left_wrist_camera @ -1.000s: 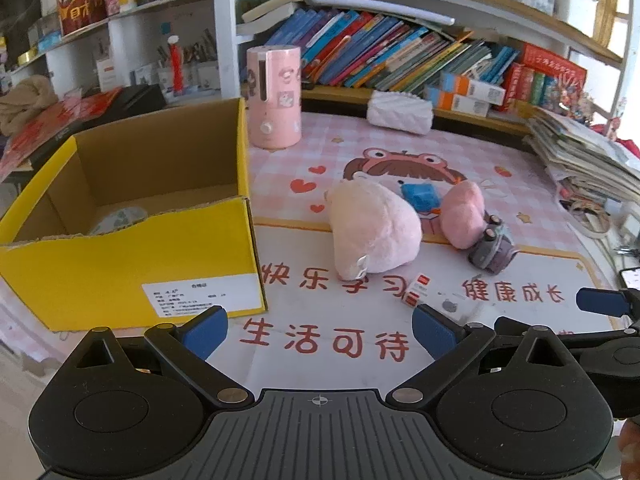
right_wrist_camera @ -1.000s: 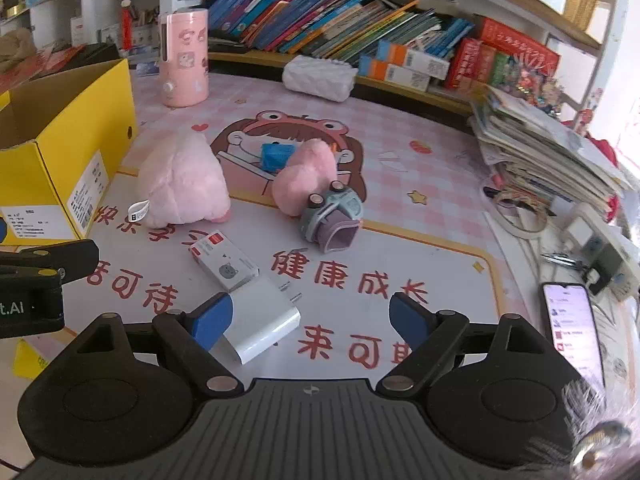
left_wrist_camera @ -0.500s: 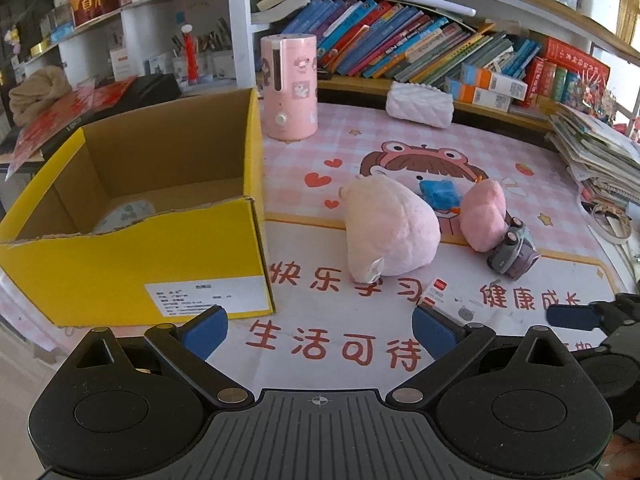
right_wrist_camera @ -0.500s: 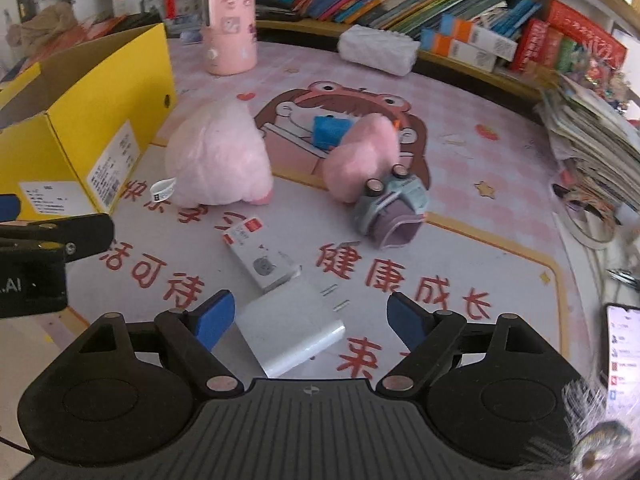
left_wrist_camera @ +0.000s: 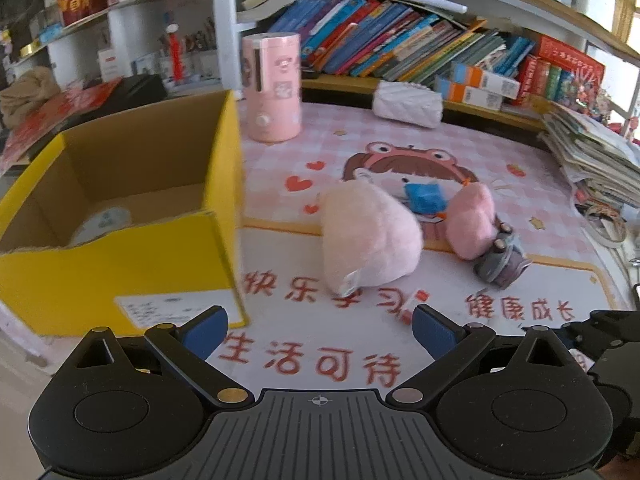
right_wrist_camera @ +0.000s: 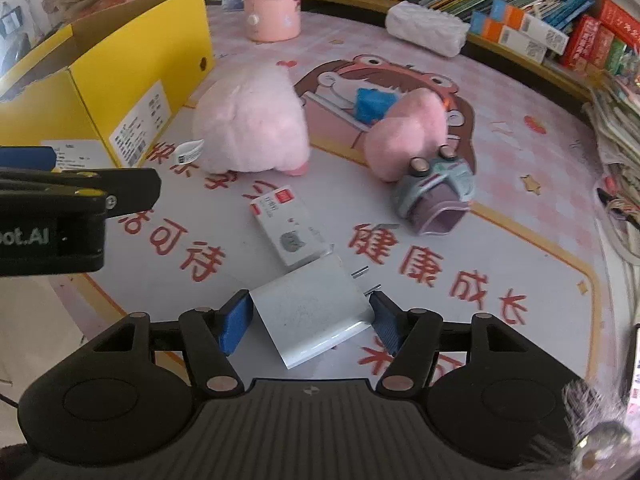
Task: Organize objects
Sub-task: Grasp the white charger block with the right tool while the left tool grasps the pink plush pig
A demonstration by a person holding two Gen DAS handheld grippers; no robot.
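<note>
Since a second ago my right tool [right_wrist_camera: 310,322] has dropped over the white charger [right_wrist_camera: 312,316], which lay off to its left; its jaws are closing with the charger between the blue pads [right_wrist_camera: 234,322], both at or just off its sides. My left tool [left_wrist_camera: 318,326] hangs open with nothing between its fingers, over bare printed mat [left_wrist_camera: 304,364] on the counter. Just left of it rises the yellow cardboard box [left_wrist_camera: 120,276], open-topped, its near corner close. Only the left view shows a round pale thing inside the box. Only the right view shows the charger and the small white carton [right_wrist_camera: 286,230] touching its far corner; beyond lie the big pink plush [right_wrist_camera: 252,120], smaller pink plush [right_wrist_camera: 404,132] and grey toy car [right_wrist_camera: 434,196], with open mat to the right.
</note>
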